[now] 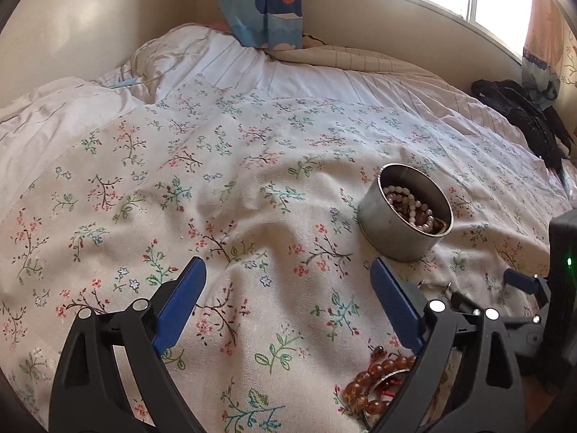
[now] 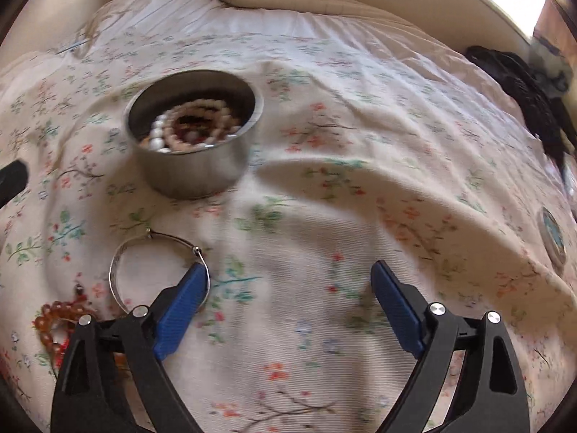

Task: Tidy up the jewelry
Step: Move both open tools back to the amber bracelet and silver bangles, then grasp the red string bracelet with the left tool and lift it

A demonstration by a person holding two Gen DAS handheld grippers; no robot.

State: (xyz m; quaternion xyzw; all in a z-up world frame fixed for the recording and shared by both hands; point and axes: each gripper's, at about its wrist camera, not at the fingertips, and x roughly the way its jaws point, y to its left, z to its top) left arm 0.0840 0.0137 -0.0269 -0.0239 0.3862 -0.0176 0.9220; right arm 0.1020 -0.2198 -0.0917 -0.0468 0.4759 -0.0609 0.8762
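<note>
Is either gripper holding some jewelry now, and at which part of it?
Nothing is held. The left gripper and right gripper are both open; the silver bangle lies on the bedsheet.

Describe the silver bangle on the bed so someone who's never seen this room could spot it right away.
Start at the round metal tin full of beads on the floral bedspread. Just in front of it lies the silver bangle, a thin wire hoop flat on the cloth. Unlike the amber bead bracelet beside it, it is plain, beadless metal.

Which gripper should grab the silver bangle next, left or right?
Right. The right gripper is open, its left finger already beside the silver bangle, near the tin. The left gripper sits by the amber bead bracelet.
</note>
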